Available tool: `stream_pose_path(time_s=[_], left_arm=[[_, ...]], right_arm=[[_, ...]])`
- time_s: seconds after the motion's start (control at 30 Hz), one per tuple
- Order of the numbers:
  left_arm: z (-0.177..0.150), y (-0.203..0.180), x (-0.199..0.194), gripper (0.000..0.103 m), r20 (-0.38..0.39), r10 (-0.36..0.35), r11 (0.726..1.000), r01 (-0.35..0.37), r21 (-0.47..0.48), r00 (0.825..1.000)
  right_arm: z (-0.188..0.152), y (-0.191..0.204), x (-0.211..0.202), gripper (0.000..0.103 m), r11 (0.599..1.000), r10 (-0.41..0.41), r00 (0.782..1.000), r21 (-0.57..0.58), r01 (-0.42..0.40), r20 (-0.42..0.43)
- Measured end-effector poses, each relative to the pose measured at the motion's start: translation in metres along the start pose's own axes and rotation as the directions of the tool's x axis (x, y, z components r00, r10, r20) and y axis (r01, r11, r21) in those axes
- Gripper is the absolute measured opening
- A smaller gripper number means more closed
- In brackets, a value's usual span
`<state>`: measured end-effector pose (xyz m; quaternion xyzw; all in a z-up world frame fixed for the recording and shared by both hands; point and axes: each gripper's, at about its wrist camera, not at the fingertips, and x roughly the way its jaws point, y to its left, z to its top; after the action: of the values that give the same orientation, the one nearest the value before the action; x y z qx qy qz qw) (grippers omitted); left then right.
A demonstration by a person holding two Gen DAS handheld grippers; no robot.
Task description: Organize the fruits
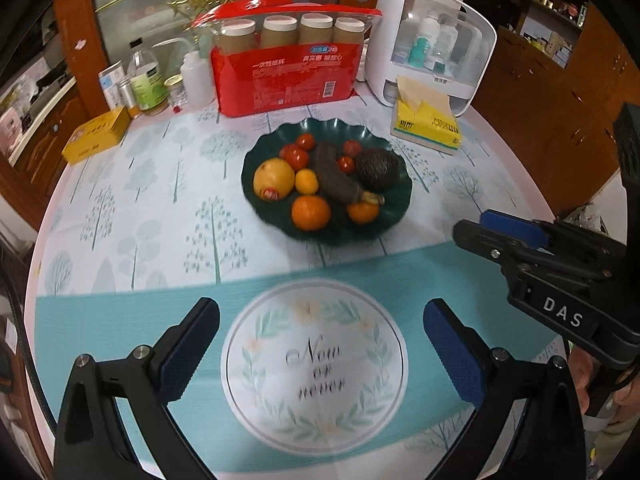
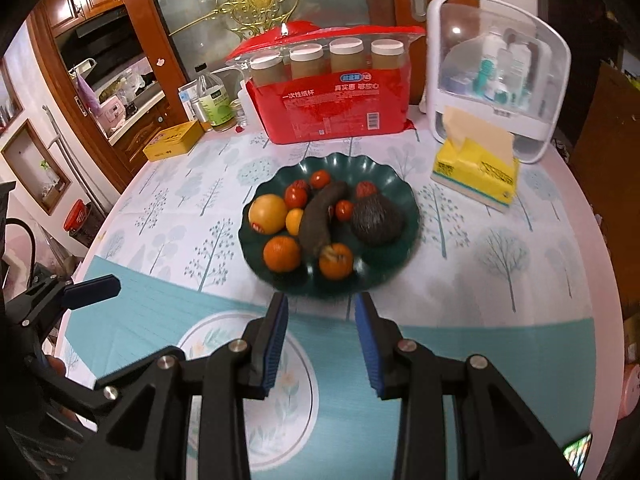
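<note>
A dark green scalloped plate point(image 1: 396, 216) point(image 2: 404, 196) stands mid-table. On it lie a yellow grapefruit point(image 1: 274, 178) point(image 2: 267, 213), two oranges point(image 1: 311, 212) point(image 2: 281, 254), a small yellow citrus point(image 1: 306, 181), a blackened banana point(image 1: 334, 178) point(image 2: 320, 220), a dark avocado point(image 1: 377, 169) point(image 2: 376, 220) and several small red tomatoes point(image 1: 297, 157). My left gripper point(image 1: 320, 336) is open and empty, well short of the plate. My right gripper point(image 2: 321, 320) is open and empty, just before the plate's near rim; it shows at the right of the left wrist view point(image 1: 504, 236).
At the table's back stand a red pack of paper cups point(image 1: 288, 76) point(image 2: 336, 96), a white cosmetics case point(image 1: 432, 48) point(image 2: 496, 76), a yellow tissue pack point(image 1: 426, 120) point(image 2: 476, 168), bottles point(image 1: 148, 80) and a yellow tin point(image 1: 96, 134). A round print marks the tablecloth point(image 1: 316, 364).
</note>
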<state>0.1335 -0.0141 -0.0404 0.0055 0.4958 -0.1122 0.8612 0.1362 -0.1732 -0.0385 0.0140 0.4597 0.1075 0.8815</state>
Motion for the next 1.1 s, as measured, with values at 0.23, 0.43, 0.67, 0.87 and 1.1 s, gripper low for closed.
stream_pose_path(time_s=[0.23, 0.43, 0.67, 0.87, 1.1], left_arm=[[-0.034, 0.001, -0.028, 0.101, 0.009, 0.024, 0.998, -0.024, -0.057, 1.0], [-0.06, -0.006, -0.05, 0.101, 0.03, 0.078, 0.995, -0.076, -0.069, 0.996], [-0.079, -0.021, -0.06, 0.101, 0.042, 0.12, 0.992, -0.118, -0.053, 0.992], [-0.09, -0.025, -0.063, 0.101, 0.036, 0.121, 0.99, -0.118, -0.074, 0.992], [-0.099, -0.016, -0.063, 0.101, 0.019, 0.119, 0.984, -0.116, -0.135, 0.993]], right_arm=[[-0.043, 0.012, -0.032, 0.035, 1.0, 0.002, 1.0, 0.001, -0.002, -0.002], [-0.072, 0.023, -0.055, 0.035, 1.0, 0.013, 1.0, 0.019, -0.013, -0.01], [-0.092, 0.026, -0.069, 0.035, 0.999, -0.008, 1.0, 0.041, 0.009, -0.018], [-0.099, 0.028, -0.078, 0.035, 0.999, -0.013, 1.0, 0.036, 0.013, -0.008], [-0.104, 0.032, -0.083, 0.035, 1.0, -0.008, 1.0, 0.027, 0.008, -0.002]])
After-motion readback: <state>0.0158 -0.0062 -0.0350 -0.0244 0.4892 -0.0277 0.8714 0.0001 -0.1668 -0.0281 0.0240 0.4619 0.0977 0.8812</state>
